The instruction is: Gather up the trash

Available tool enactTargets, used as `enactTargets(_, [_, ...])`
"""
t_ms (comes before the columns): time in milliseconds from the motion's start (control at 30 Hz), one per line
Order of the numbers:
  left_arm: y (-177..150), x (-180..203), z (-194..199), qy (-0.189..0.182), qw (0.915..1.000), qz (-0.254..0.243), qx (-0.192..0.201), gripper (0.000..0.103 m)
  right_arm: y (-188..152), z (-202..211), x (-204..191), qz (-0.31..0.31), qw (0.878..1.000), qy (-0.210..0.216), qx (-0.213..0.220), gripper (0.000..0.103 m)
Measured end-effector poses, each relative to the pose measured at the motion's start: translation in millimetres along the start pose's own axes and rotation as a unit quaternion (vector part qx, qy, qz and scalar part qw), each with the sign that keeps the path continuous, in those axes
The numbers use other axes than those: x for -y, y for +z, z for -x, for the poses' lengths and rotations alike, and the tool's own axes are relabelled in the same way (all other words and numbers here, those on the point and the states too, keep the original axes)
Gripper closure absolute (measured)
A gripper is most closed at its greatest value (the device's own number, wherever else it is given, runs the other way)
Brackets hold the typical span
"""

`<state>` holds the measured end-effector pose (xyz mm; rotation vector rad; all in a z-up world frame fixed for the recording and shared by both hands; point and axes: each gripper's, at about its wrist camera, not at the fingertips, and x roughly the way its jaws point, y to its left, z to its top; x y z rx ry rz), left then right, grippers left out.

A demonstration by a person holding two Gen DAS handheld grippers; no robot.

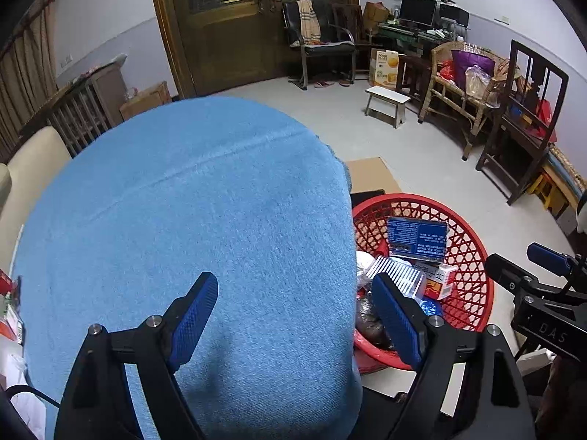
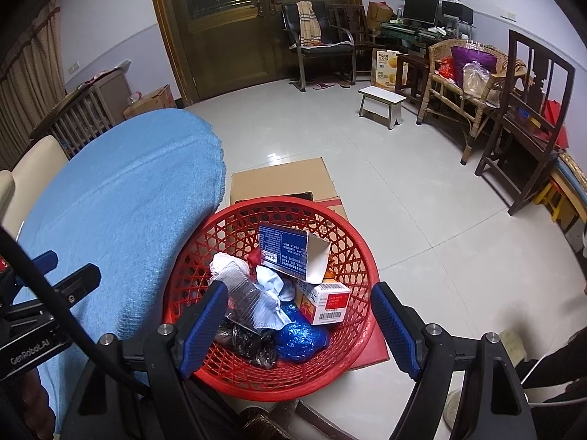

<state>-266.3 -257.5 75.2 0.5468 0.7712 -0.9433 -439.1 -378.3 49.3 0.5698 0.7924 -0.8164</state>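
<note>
A red mesh basket [image 2: 361,256] [image 1: 473,256] stands on cardboard boxes beside the blue-clothed table [image 1: 205,201] [image 2: 121,198]. It holds a blue box [image 2: 282,247] [image 1: 416,236], a red-and-white carton [image 2: 324,302] [image 1: 438,280], a clear ribbed plastic tray [image 2: 244,295] [image 1: 398,275], white crumpled paper [image 2: 269,282], a blue wrapper [image 2: 299,333] and dark wrappers [image 2: 251,341]. My right gripper [image 2: 299,326] is open and empty above the basket. My left gripper [image 1: 293,319] is open and empty over the table's right edge.
Cardboard boxes [image 2: 282,179] sit under the basket. A white stool [image 2: 381,104], a wicker chair [image 2: 462,84] and a dark wooden chair [image 2: 528,117] stand at the right. A cream chair [image 1: 25,168] is left of the table. Some packaging [image 1: 11,315] lies at the table's left edge.
</note>
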Motion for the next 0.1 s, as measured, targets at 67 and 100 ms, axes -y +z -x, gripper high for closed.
enactTargets(67, [0.9, -2.2, -1.1, 0.001, 1.0000, 0.004, -0.005, 0.017, 0.1, -0.6, -1.9, 0.003, 1.000, 0.002, -0.001, 0.020])
enactTargets(100, [1.1, -4.0, -1.6, 0.000, 0.9999, 0.009, -0.007, 0.017, -0.3, -0.8, -2.7, 0.004, 1.000, 0.002, -0.002, 0.020])
